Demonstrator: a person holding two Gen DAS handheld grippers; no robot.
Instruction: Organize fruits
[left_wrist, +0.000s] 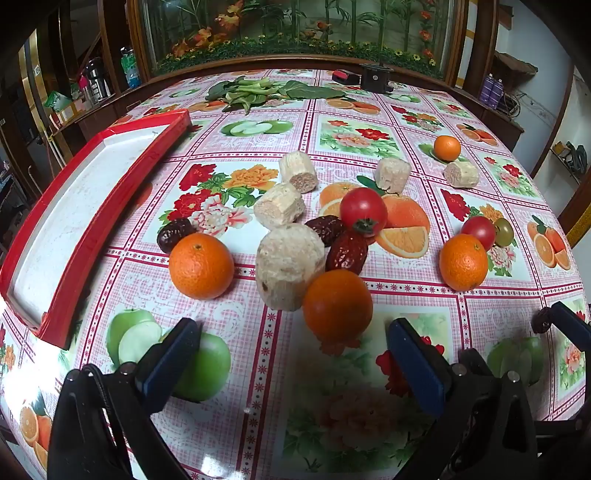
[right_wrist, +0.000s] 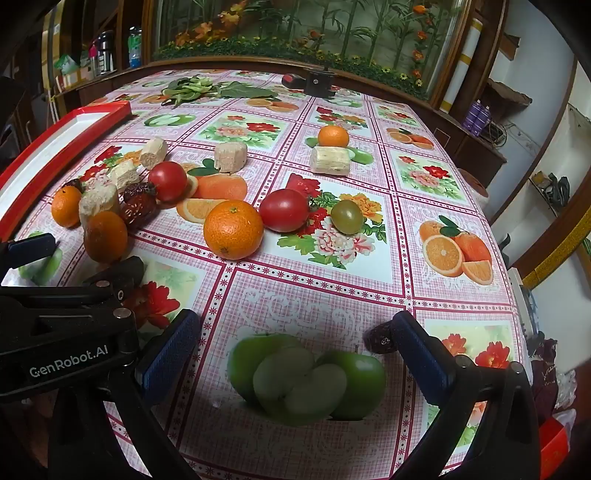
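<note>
My left gripper (left_wrist: 293, 356) is open over the flowered tablecloth, with an orange (left_wrist: 338, 304) just ahead of its fingertips and nothing between them. Behind that orange sit a beige cut stalk piece (left_wrist: 290, 266), dark red dates (left_wrist: 347, 251), a red tomato (left_wrist: 364, 210) and another orange (left_wrist: 201, 266). My right gripper (right_wrist: 293, 350) is open too, above printed green apples. One date (right_wrist: 380, 338) lies on the cloth against its right finger's tip. Ahead of it lie an orange (right_wrist: 233, 229), a red tomato (right_wrist: 284, 210) and a green tomato (right_wrist: 347, 216).
A red-rimmed white tray (left_wrist: 122, 206) lies at the table's left, with nothing visible in it. Farther back are more stalk pieces (left_wrist: 393, 174), a small orange (right_wrist: 333, 136), leafy greens (left_wrist: 258, 92) and a black block (left_wrist: 376, 77). The left gripper's body (right_wrist: 74, 314) crowds the right wrist view's left.
</note>
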